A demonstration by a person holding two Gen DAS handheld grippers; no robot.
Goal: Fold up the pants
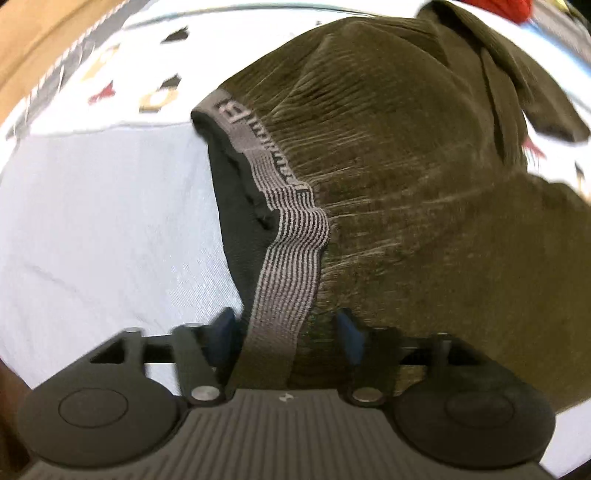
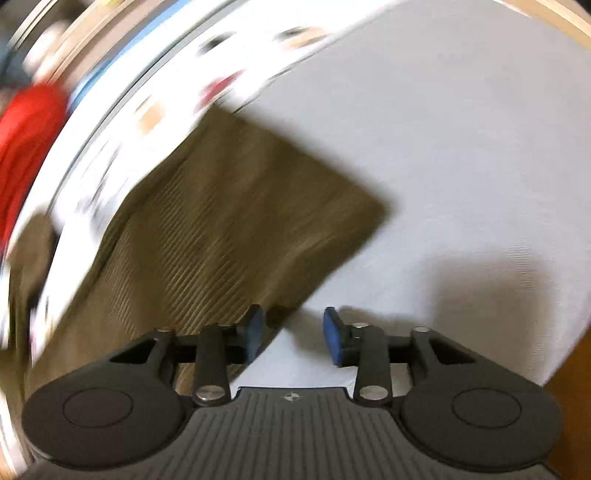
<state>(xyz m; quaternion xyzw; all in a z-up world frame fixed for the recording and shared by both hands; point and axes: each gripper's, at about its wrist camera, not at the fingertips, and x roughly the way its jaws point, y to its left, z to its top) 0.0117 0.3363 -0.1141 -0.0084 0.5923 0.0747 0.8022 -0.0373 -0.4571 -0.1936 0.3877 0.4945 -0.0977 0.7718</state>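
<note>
On the white sheet: olive-brown ribbed pants (image 1: 424,192) lie spread, seen by both wrist cameras.

Left of the left gripper's fingers: bare white sheet (image 1: 103,221), smooth, open out to a patterned cloth border (image 1: 122,70) and a wooden edge (image 1: 26,40) at the far left.

Left gripper (image 1: 288,332): jaws stand wide apart; the grey striped waistband (image 1: 291,251) runs down between the blue pads (image 1: 225,328), but neither pad presses on it, so nothing is clamped.

Waistband edge: it curves away from the fingers toward upper left, black lining showing on its left side, lettering at its far end.

Right of the left fingers: pants fabric fills the view, creased, with a fold ridge at the far upper right and something red (image 1: 506,9) beyond it.

Left of the right gripper's fingers: a pant leg (image 2: 229,229) stretches away, blurred, with the patterned border and a red shape (image 2: 26,147) past it.

Right gripper (image 2: 293,332): jaws partly open, holding nothing; the left pad (image 2: 255,332) sits over the leg's edge, the right pad over bare sheet.

Pant leg edges: the long side edge passes diagonally between the fingers; the hem ends in a square corner ahead and right.

Right of the right fingers: open white sheet, the gripper's shadow on it, then the wooden edge (image 2: 569,406) at lower right.
</note>
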